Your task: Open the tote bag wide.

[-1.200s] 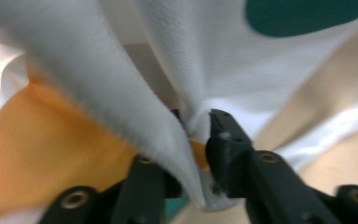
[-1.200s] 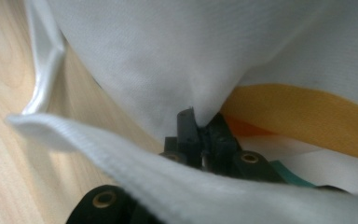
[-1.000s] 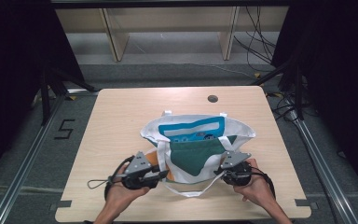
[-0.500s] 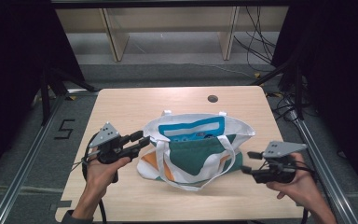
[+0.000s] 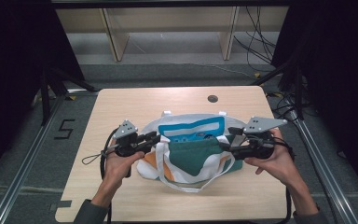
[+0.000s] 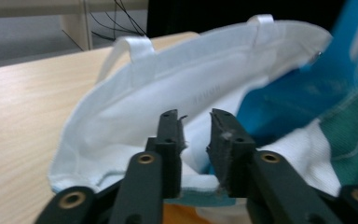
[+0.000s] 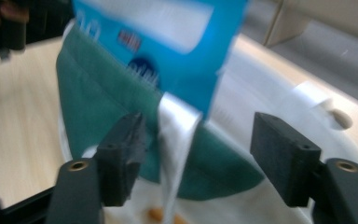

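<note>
— The fingers, how do they stand?

— On the left gripper (image 5: 153,138) the fingers (image 6: 170,140) are narrowly parted at the tote bag's (image 5: 191,154) left rim, pinching nothing I can make out. The right gripper's (image 5: 224,145) fingers (image 7: 121,156) are spread wide, a white strap (image 7: 177,154) hanging between them.

— And the bag?

— It lies mid-surface (image 5: 121,105), its mouth facing away from the person, long axis running gripper to gripper. Soft woven cloth: white, teal and orange panels. A flat, glossy blue packet (image 5: 193,130) sticks out of the mouth.
</note>
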### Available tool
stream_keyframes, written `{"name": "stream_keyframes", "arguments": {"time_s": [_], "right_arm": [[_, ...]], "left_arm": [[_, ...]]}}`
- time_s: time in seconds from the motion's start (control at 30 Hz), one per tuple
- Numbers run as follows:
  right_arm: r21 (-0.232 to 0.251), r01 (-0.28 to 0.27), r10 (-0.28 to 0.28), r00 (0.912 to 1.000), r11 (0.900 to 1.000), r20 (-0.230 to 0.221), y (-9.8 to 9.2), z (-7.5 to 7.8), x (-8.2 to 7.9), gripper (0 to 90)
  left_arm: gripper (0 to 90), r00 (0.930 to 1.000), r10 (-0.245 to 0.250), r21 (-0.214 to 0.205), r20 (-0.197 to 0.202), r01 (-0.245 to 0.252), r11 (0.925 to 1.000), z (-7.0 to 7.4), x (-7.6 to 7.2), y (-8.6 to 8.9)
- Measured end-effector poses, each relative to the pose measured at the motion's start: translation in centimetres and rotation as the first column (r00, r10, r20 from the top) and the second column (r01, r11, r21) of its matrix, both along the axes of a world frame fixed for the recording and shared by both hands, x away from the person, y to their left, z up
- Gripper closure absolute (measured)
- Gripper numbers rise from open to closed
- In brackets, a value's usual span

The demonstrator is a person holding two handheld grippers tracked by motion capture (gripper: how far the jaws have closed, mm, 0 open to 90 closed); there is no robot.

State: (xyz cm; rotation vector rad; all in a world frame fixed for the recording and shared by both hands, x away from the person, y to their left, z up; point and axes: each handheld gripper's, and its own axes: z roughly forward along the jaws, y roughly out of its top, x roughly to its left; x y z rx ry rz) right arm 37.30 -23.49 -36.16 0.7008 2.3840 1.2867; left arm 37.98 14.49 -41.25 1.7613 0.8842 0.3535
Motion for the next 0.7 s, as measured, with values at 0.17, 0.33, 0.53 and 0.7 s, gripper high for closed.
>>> {"name": "stream_keyframes", "arguments": {"time_s": [0.17, 0.33, 0.53, 0.7], "right_arm": [[-0.128, -0.045, 0.044, 0.9990, 0.9907, -0.011, -0.5, -0.9, -1.4, 71.6], [-0.230, -0.104, 0.085, 0.9919, 0.9676, -0.094, -0.4, -3.3, -2.4, 84.0], [-0.316, -0.148, 0.077, 0.9708, 0.9370, -0.227, 0.8, -8.4, -1.5, 85.7], [-0.400, -0.146, 0.046, 0.9670, 0.9048, -0.251, 1.8, -12.7, -0.3, 85.9]], "left_arm": [[87.0, 0.9978, -0.066, 0.081, -0.001, 0.066, 0.9946, -1.5, -1.0, -0.6], [88.6, 0.9915, -0.118, 0.185, -0.055, 0.126, 0.9747, -4.4, -2.0, -1.7], [89.2, 0.9829, -0.121, 0.317, -0.139, 0.160, 0.9346, -9.6, -2.1, -2.9], [89.2, 0.9875, -0.119, 0.391, -0.103, 0.151, 0.9082, -10.0, -2.0, -3.6]]}}
